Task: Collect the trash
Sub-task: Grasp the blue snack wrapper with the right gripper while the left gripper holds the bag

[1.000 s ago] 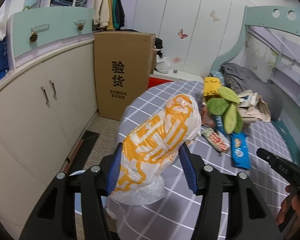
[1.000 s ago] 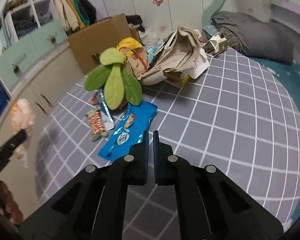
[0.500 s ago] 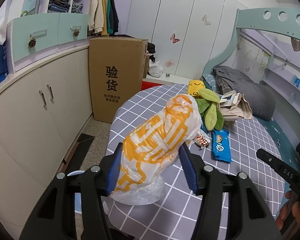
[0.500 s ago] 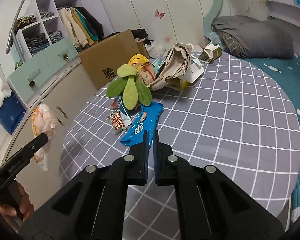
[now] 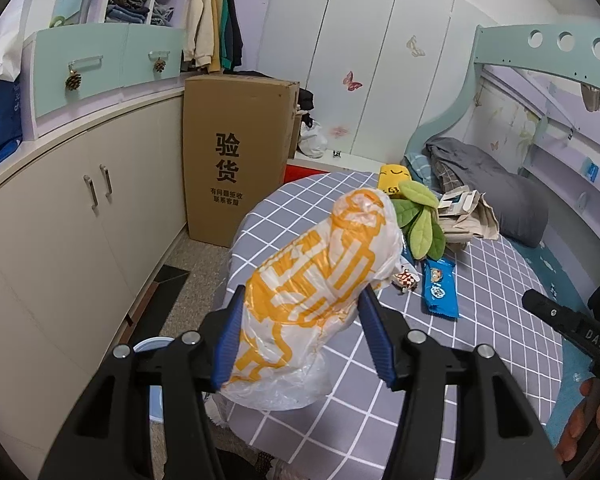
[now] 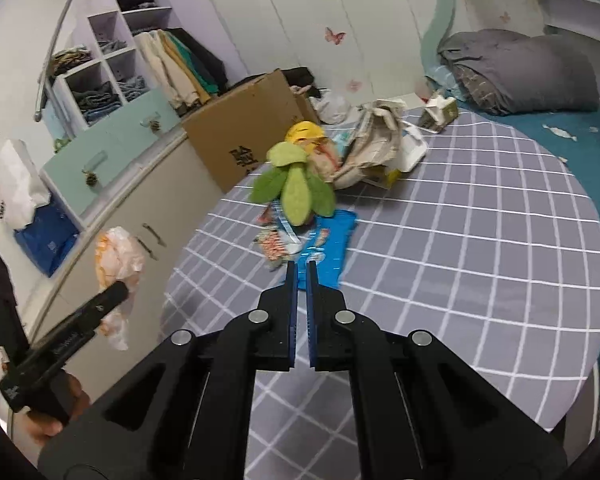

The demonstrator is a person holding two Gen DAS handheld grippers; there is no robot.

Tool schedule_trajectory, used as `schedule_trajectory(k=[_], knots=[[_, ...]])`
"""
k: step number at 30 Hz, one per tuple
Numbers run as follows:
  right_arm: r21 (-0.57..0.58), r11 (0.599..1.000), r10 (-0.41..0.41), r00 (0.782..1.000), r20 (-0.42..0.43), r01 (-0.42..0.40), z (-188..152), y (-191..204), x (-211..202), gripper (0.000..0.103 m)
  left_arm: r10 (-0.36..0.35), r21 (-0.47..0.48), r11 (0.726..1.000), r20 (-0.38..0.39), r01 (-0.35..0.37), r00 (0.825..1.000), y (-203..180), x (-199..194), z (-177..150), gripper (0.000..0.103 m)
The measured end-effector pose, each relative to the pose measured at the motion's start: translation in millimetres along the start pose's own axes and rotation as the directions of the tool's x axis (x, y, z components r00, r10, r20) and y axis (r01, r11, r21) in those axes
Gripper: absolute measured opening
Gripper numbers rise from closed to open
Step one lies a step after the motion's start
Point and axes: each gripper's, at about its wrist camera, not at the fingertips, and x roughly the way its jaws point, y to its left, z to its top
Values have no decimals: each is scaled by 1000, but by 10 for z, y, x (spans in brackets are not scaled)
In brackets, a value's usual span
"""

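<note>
Left wrist view: left tongs (image 5: 300, 336) clamped on a crinkled white plastic bag (image 5: 320, 276) with orange print, stuffed into a fat roll, held up off the near edge of the bed (image 5: 480, 320). Grey sheet, white grid, smooth and flat. Beyond the bag, a glossy blue wrapper (image 5: 440, 290), a plush toy (image 5: 418, 216) with felt leaves, crumpled paper (image 5: 466, 220). Tall cardboard box (image 5: 236, 160) against cream cabinets (image 5: 80, 220).

Right wrist view: right tongs (image 6: 301, 276) pressed together, empty, hovering over the blue wrapper (image 6: 332, 244). Small red-patterned wrapper (image 6: 274, 246) beside it. Bag (image 6: 116, 260) hanging at left in the other tongs (image 6: 112, 296). Grey blanket (image 6: 520, 72) bunched at the far end.
</note>
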Motion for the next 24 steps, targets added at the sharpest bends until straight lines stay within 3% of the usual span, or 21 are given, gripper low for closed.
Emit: schedule_trajectory(k=[6,11,13,14,15,24], knots=[[-50,997,56,998,-14,-57,-22,325,69,4,16,-46,999,2,-16,1000,281,-63,-31,54],[-68,997,-50,999,-23,48,-17,384,344,5,51,-84,995,-5,-51,999,580,-46,-70,54],[-75,989,-133,991,-22,131,-22,328,457,23,58,-92,994,-11,-59,998,673,-21,-83,54],[-73,983,-172,985,-20,170,-18,287,528,64,62,-96,993,-15,-63,998,714,-4,-85,54],[-72,979,-195,981,-23,193,-12,250,583,74,67,-102,992,-20,-69,998,758,17,-96,54],[-96,956,-289,945,-153,277,117,16,1256,72,94,-128,987,-43,-99,995,978,191,-116,54]])
